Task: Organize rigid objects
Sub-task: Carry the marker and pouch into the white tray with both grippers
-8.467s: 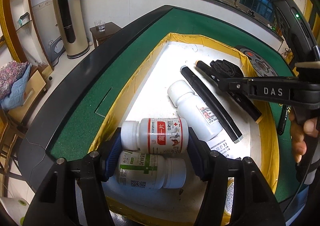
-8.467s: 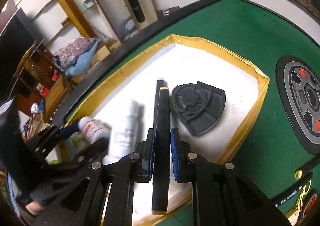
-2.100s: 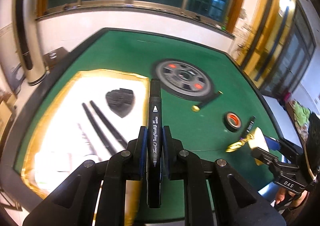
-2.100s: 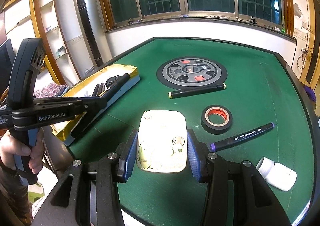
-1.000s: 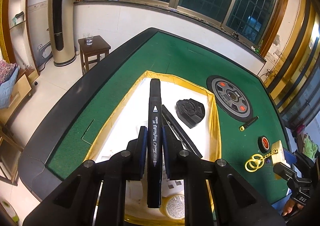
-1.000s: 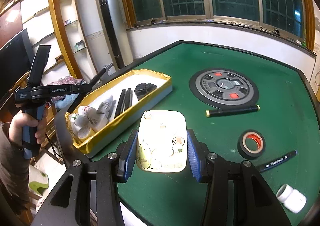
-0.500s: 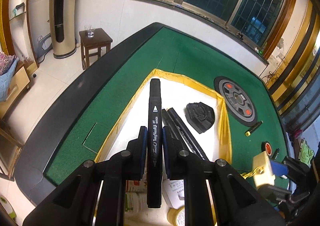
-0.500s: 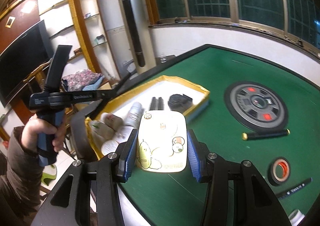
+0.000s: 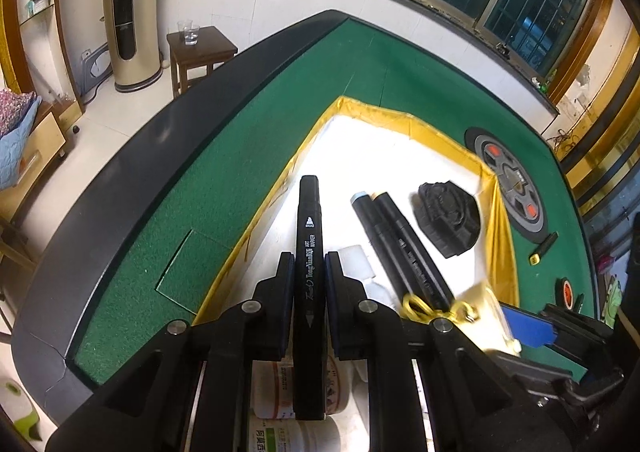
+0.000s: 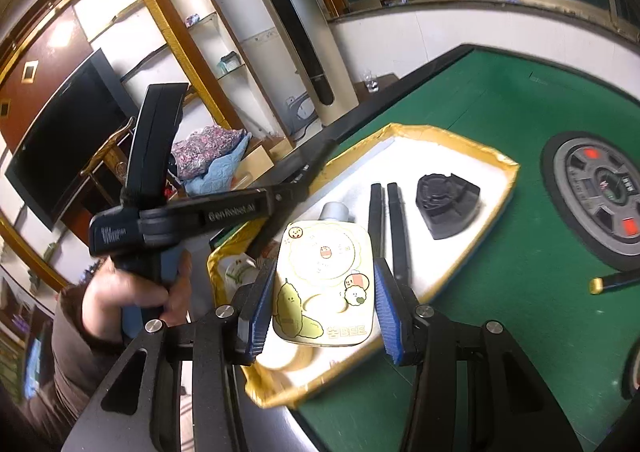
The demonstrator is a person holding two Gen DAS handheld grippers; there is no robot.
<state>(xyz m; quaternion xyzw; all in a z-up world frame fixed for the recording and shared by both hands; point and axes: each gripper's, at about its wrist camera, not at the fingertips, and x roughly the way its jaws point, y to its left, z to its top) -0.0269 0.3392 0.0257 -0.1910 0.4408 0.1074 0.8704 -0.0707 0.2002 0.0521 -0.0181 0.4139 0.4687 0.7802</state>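
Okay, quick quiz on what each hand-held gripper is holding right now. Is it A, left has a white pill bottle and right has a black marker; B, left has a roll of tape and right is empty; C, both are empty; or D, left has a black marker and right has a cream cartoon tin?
D: the left hand-held gripper clamps a black marker, and the right hand-held gripper clamps a cream cartoon tin over the yellow-rimmed tray.

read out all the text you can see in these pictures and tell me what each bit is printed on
"BROAD", "ART MARKER" and "TongYuanRiji", as best I can read it: on the black marker in the left hand-held gripper.
"GenRobot.AI": on that gripper's arm, seen from the right wrist view.
Coloured letters on the cartoon case in the right hand-held gripper: too stylised to read.
Bottle labels in the tray: too blurred.
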